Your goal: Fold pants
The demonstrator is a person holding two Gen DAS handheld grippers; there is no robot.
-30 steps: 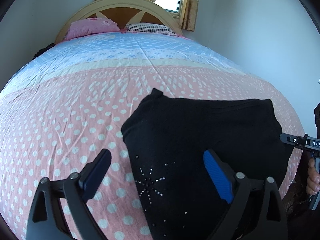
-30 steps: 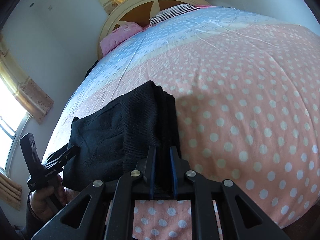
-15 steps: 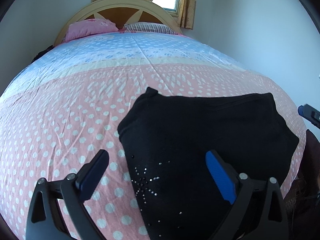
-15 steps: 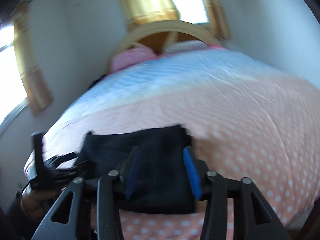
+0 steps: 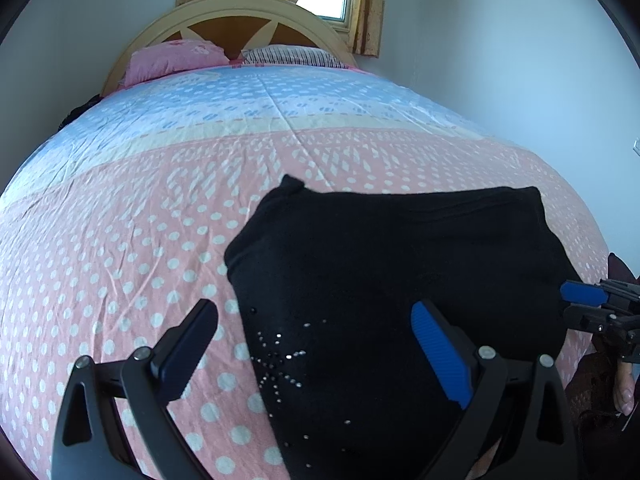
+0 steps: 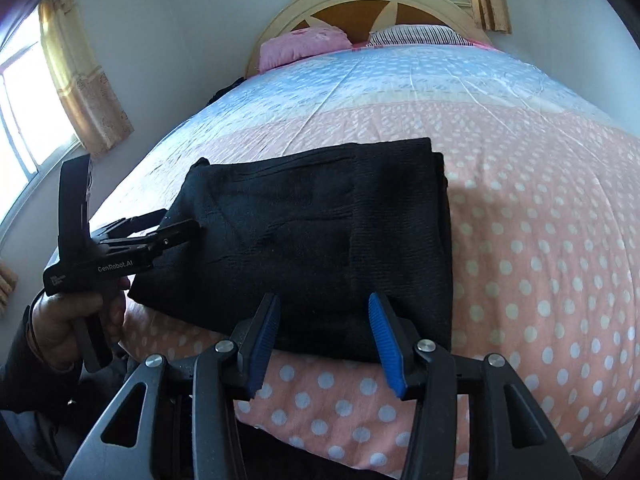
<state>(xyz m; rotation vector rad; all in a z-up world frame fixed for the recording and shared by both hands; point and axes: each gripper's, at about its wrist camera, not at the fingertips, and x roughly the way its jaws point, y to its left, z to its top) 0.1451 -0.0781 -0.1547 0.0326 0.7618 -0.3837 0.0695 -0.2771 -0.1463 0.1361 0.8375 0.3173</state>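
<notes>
Nearest, the right tongs (image 6: 326, 340) gape about halfway with nothing between the pads, just short of the near edge of the pants (image 6: 320, 240). The left tongs (image 5: 316, 344) are spread wide and empty, hovering over the pants' studded corner at the bed's foot. The pants lie folded into a compact black slab on the bed (image 5: 120, 240), near its foot edge, layered edges showing on the right side. The risk, I judge: a low pass by either tongs could snag the top layer and drag the stack open or off the mattress edge. Pillows (image 5: 176, 58) lie far back.
</notes>
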